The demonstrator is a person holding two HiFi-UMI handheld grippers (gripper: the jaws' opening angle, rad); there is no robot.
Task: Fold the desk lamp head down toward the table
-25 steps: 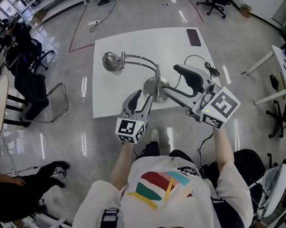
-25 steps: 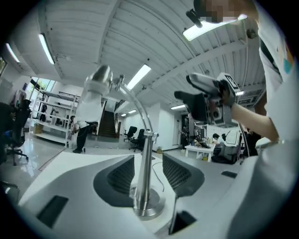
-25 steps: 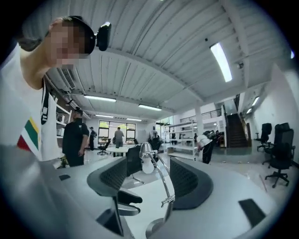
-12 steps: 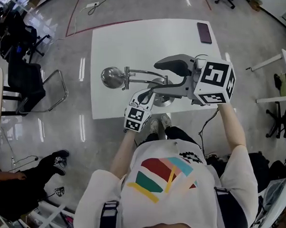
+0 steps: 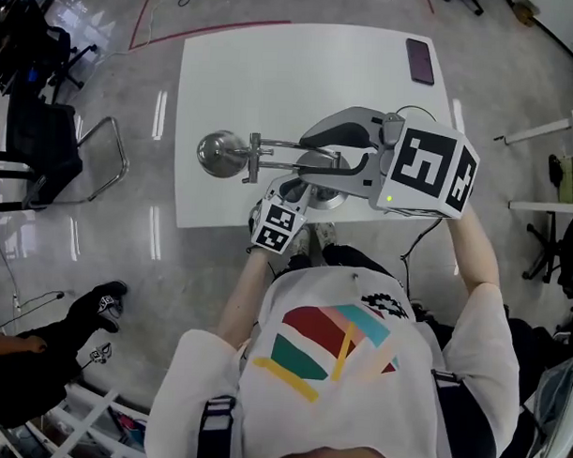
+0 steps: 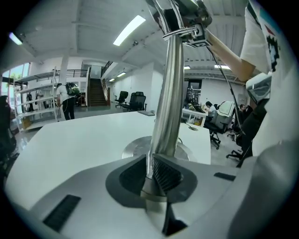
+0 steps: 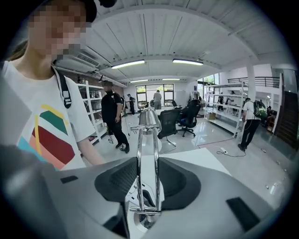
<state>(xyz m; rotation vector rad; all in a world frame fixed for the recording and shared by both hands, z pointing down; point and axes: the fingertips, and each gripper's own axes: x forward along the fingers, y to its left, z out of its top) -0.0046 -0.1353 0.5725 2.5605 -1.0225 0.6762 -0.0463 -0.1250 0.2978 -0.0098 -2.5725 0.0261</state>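
While the lamp head (image 5: 219, 153) still hangs out at nine o'clock from its round base (image 6: 133, 148), high and not yet folded, both grippers have changed in the last second from spread and approaching to clamped on the lamp. The left gripper (image 5: 290, 188) came down first. Its ribbed pads now pinch the chrome upright post (image 6: 166, 93) just above the base, at about six o'clock on the white table (image 5: 236, 71). The right gripper (image 5: 312, 157) has only just shut, and its jaws press from both sides on the twin-rod arm (image 7: 146, 158) near the hinge end. The lamp head sits straight ahead at twelve o'clock in the right gripper view.

My reading is that the reach is over and the fold can begin. The left grip should keep the lamp from tipping or sliding while the right swings the arm down about its joint. The phone (image 5: 420, 61) lies at one o'clock on the table, well apart from the lamp.
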